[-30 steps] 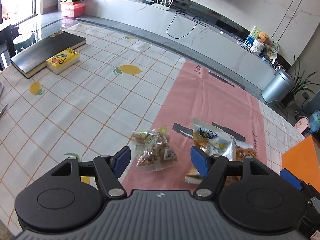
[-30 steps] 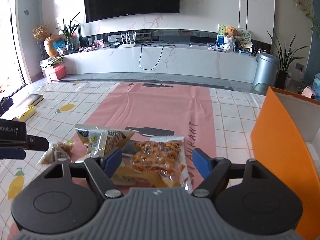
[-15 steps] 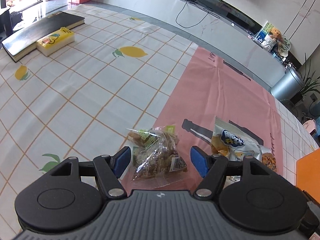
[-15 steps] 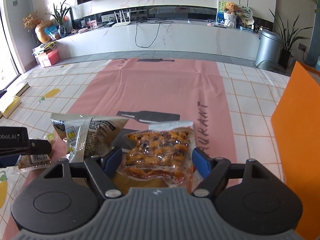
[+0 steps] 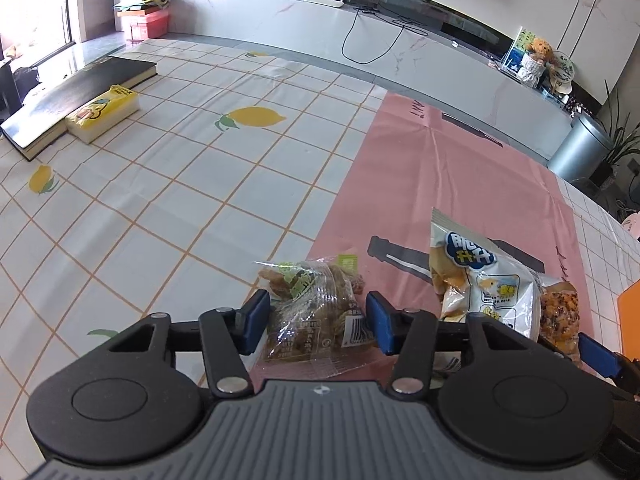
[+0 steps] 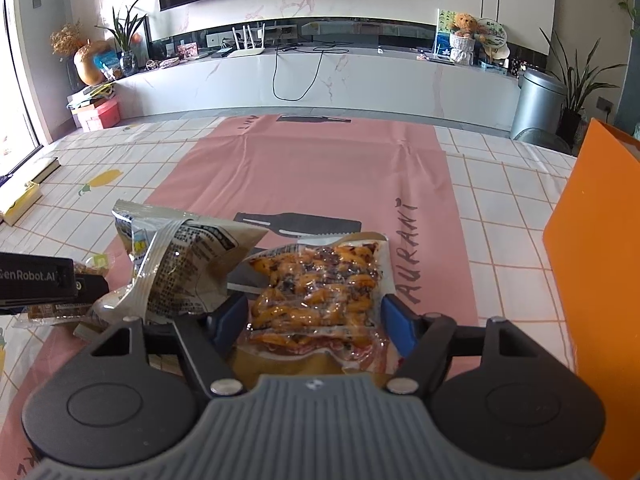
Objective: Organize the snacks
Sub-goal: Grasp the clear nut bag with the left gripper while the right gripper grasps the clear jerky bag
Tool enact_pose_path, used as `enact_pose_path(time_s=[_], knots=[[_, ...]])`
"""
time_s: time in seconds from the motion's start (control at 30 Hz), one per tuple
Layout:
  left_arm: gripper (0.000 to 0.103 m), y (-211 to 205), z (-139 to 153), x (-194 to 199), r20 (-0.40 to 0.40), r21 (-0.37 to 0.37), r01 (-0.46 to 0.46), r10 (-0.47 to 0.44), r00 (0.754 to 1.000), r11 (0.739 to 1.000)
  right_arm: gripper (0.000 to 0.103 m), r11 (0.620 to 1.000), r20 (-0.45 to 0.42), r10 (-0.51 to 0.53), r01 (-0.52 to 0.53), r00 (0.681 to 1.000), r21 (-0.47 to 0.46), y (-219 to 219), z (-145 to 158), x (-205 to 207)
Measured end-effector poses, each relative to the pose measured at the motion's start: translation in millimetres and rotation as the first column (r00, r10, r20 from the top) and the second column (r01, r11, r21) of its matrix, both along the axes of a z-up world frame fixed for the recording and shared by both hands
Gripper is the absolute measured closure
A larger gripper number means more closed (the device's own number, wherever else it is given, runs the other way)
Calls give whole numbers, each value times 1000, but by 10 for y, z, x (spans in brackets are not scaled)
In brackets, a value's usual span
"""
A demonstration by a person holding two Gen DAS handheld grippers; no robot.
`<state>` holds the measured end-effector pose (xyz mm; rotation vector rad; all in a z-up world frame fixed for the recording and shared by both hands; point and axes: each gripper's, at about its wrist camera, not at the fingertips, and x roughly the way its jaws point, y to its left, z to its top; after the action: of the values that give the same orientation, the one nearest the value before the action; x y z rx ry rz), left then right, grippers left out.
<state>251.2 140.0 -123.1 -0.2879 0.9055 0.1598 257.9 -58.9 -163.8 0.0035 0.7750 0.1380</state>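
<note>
A clear bag of brown snacks (image 5: 316,312) lies at the edge of the pink mat, between the blue pads of my left gripper (image 5: 316,320), whose jaws stand close on both sides of it. A white and blue snack packet (image 5: 476,284) lies to its right and also shows in the right wrist view (image 6: 188,264). A clear pack of orange snacks (image 6: 320,296) lies between the fingers of my right gripper (image 6: 312,324), which is open around it. The left gripper's body (image 6: 40,280) shows at the left of the right wrist view.
An orange box (image 6: 596,264) stands at the right. A black book (image 5: 80,96) and a yellow tissue pack (image 5: 104,114) lie at the far left. The pink mat (image 6: 320,176) covers the middle of the lemon-print tablecloth (image 5: 160,184).
Both grippers have moved forward and down onto their packs. The left jaws have narrowed around the brown snack bag. The right gripper now straddles the orange snack pack.
</note>
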Motion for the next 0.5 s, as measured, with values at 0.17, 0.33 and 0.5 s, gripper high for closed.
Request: enact_pose_path(time_s=[0.17,0.33,0.5], knots=[[50,-15,19,-71,-9,-4,-11,11,1000,1000,34,1000,-7,14,-14,1000,-2,9,33,-26],[52,20,78,-167,-29,-31,-27,27,999,999,34,1000,-8,9,-9,1000,-9,22,66,-130],[52,-59,198,-300,-27,-33,-12,11,1000,999,34,999,19,24,-23,1000,-29,8,185,-284]])
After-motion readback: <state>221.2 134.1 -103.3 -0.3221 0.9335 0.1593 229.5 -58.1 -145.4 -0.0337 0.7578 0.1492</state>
